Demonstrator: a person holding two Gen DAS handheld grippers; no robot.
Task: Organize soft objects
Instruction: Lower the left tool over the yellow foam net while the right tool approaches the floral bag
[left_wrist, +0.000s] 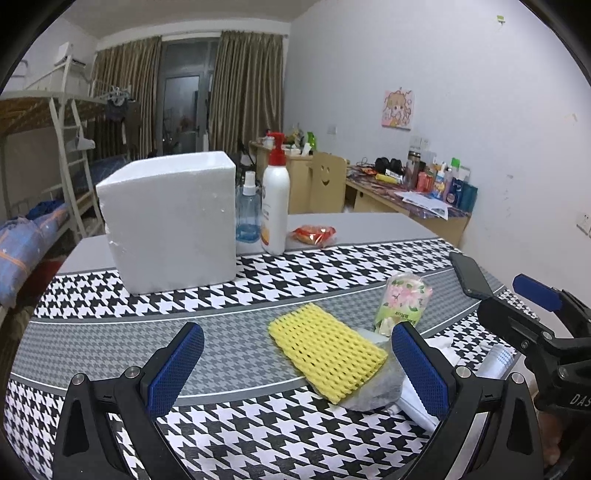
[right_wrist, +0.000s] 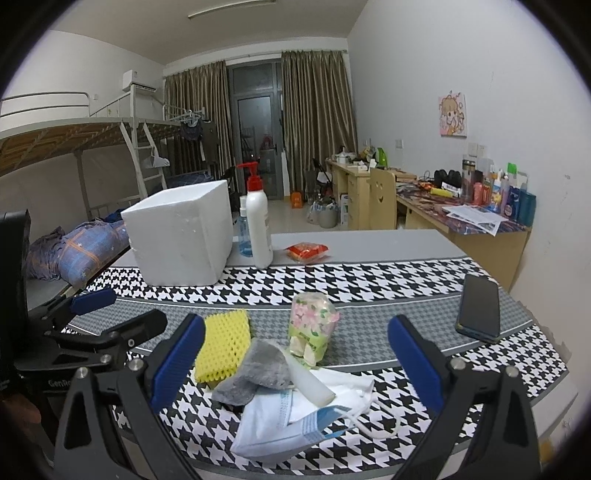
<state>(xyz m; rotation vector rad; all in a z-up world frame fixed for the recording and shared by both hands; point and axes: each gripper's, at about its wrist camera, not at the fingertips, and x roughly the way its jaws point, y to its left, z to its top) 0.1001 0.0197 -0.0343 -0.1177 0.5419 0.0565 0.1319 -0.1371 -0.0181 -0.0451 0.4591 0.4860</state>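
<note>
Grippers: two, the left gripper (left_wrist: 297, 360) and the right gripper (right_wrist: 295, 352); both have their jaws spread wide and grasp nothing.
Soft things, counted: one yellow foam net (left_wrist: 327, 354), one grey cloth (right_wrist: 255, 371), one white foam tube (right_wrist: 310, 382), one tissue pack (right_wrist: 312, 325) with a pink flower print, one face mask (right_wrist: 291, 421).
Where they lie: all in one loose heap on the houndstooth table cover (right_wrist: 369, 273). In the right wrist view the heap sits between the jaws, the net just inside the left-hand jaw. In the left wrist view the net lies between the jaws, close to the right-hand jaw, with the cloth under its near end.
Net, long axis: lies flat, running from far-left to near-right in the left wrist view.
Tube, long axis: lies tilted over the cloth and mask, one end toward the tissue pack, the cut end toward the camera's right.
Tissue pack: stands roughly upright, leaning a little, beyond the heap.
Mask: crumpled, nearest the right wrist camera, ear loop trailing toward the right-hand jaw.
Container: one white foam box (left_wrist: 170, 221), beyond the left-hand jaw in both views; its inside is hidden.
Other things: one white pump bottle (left_wrist: 275, 203), one blue spray bottle (left_wrist: 248, 214), one red snack packet (left_wrist: 314, 234), one phone (right_wrist: 478, 308) beyond the right-hand jaw.
</note>
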